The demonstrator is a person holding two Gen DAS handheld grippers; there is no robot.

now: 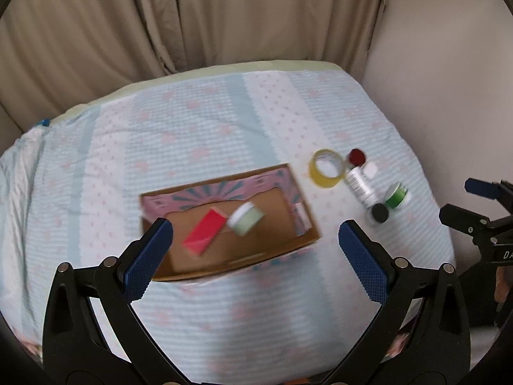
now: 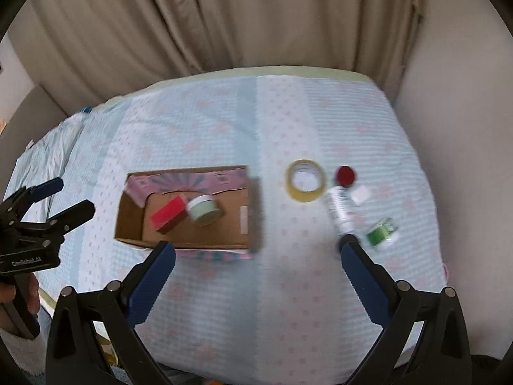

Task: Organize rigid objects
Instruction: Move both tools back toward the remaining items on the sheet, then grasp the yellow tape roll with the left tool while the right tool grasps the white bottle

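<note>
An open cardboard box lies on the bed; inside are a red block and a pale green round tin. To its right lie a yellow tape roll, a red cap, a silver bottle with a black cap and a green spool. My left gripper is open and empty above the box's near side. My right gripper is open and empty, above the bed right of the box.
The bed has a light blue and pink patterned cover. Beige curtains hang behind it and a wall runs along the right. A small white square lies by the bottle.
</note>
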